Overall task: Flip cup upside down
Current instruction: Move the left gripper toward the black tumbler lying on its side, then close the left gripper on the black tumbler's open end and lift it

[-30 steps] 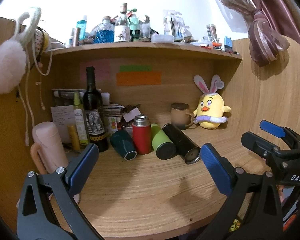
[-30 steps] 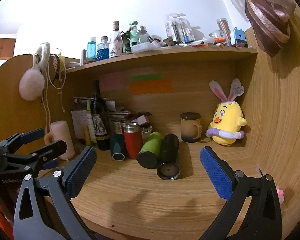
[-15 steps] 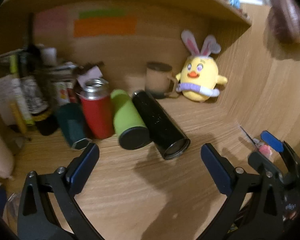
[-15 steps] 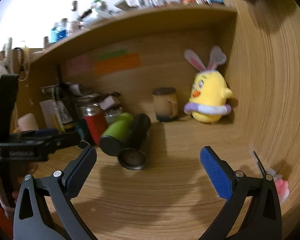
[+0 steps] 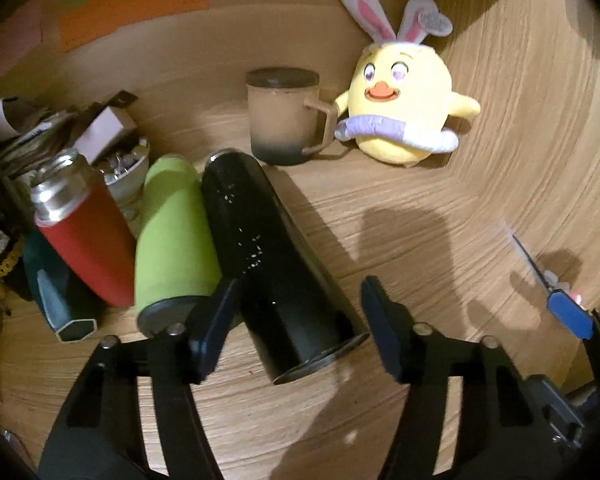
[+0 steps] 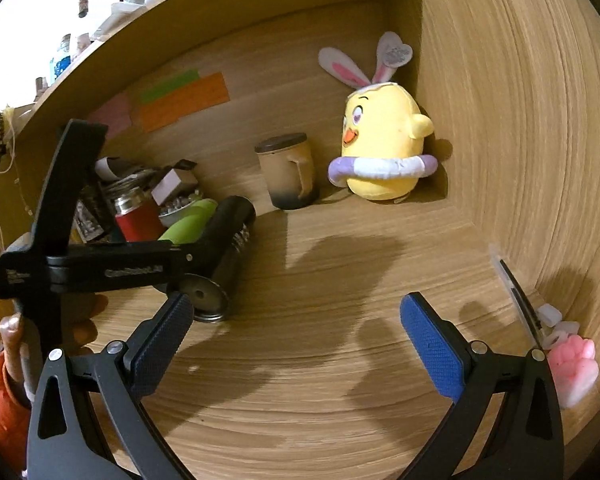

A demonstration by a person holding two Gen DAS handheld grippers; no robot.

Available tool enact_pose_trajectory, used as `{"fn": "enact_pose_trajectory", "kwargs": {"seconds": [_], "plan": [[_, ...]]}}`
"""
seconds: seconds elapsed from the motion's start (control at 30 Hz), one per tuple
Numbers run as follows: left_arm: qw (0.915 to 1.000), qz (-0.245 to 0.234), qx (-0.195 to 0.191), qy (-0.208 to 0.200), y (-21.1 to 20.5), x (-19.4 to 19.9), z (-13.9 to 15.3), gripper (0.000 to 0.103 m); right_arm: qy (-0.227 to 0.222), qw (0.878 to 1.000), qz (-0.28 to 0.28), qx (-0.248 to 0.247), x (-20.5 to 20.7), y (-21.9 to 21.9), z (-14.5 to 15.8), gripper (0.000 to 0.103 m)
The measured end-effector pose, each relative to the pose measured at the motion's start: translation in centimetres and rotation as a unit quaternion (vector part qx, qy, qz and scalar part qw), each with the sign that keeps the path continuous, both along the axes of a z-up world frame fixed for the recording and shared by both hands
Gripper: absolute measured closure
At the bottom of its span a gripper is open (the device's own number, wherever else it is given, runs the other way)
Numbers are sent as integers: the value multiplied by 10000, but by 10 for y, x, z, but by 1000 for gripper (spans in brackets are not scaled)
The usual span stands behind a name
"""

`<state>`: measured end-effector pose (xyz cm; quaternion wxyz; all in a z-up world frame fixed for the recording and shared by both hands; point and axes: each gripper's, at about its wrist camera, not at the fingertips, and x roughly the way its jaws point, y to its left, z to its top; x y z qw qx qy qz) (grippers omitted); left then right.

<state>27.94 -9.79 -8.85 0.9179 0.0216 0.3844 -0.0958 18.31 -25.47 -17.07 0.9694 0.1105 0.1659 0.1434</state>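
Observation:
A black tumbler cup (image 5: 272,256) lies on its side on the wooden desk (image 5: 420,240), its flat end toward me. My left gripper (image 5: 300,312) is open, its fingers on either side of the cup's near end, not closed on it. The cup also shows in the right wrist view (image 6: 230,248), with the left gripper (image 6: 204,258) over it. My right gripper (image 6: 292,340) is open and empty above the bare desk, to the right of the cup.
A lime green cup (image 5: 172,240) lies against the black one; a red flask (image 5: 80,232) and a teal cup (image 5: 56,296) stand left. A brown mug (image 5: 286,120) and yellow chick plush (image 5: 404,108) sit at the back. A pink item (image 6: 572,368) lies by the right wall.
My left gripper has moved forward and down until its fingers straddle the black cup's near end. My right gripper has moved forward and tilted down over the desk.

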Motion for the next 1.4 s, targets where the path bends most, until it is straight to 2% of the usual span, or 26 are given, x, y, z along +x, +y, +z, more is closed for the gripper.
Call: {"fn": "enact_pose_trajectory", "kwargs": {"seconds": [0.13, 0.4, 0.73, 1.1, 1.3, 1.4], "plan": [[9998, 44, 156, -93, -4, 0, -5, 47, -8, 10000, -13, 85, -2, -4, 0, 0], [9998, -123, 55, -119, 4, -19, -5, 50, -75, 10000, -29, 51, -12, 0, 5, 0], [9985, -525, -98, -106, 36, -83, -4, 53, -198, 9997, 56, -111, -39, 17, 14, 0], [9978, -522, -364, -172, 60, -165, -3, 53, -268, 9989, 234, -299, -76, 48, 13, 0], [9970, -567, -499, -170, 69, -182, -2, 53, -262, 9983, 361, -363, -92, 66, 11, 0], [9956, -484, -712, -372, 83, -197, 8, 53, -274, 9980, 434, -368, -97, 74, 13, 0]]}}
